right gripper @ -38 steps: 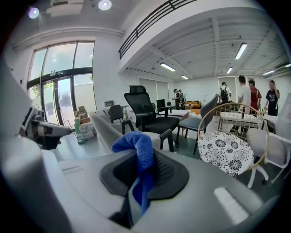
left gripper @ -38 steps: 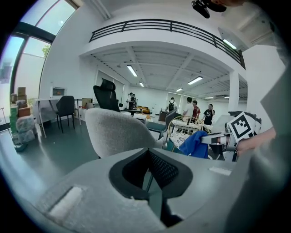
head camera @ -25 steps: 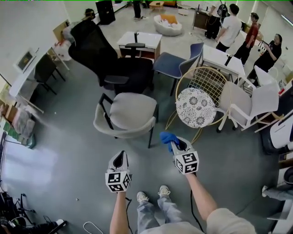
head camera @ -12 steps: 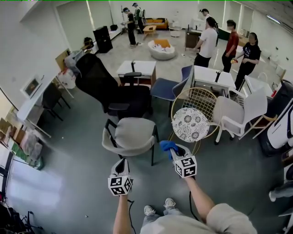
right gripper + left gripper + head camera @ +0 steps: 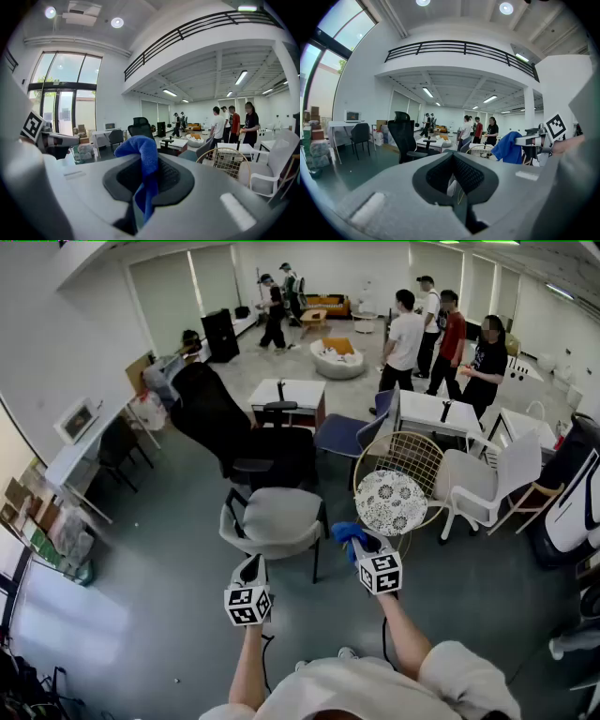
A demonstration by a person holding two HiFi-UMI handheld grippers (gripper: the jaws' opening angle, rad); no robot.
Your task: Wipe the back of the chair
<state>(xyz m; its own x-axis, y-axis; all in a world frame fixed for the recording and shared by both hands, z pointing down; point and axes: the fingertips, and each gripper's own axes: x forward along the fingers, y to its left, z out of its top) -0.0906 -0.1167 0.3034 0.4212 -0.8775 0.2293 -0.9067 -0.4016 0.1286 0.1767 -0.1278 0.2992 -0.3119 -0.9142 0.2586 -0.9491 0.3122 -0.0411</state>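
Note:
A grey armchair with black legs stands on the floor just ahead of me, its curved back turned toward me. My right gripper is held low to the right of that back, shut on a blue cloth. In the right gripper view the blue cloth bunches up out of the right gripper. My left gripper hangs just short of the chair's back, shut with nothing in it. The left gripper shows its pads pressed together in its own view.
A black office chair stands behind the grey one. A gold wire chair with a round patterned cushion, a white chair, a blue chair and white tables crowd the right and back. Several people stand far off.
The head view has tilted up, so more of the room and the people shows. The grey chair sits lower in the picture. Both grippers keep their pose, the cloth still clamped.

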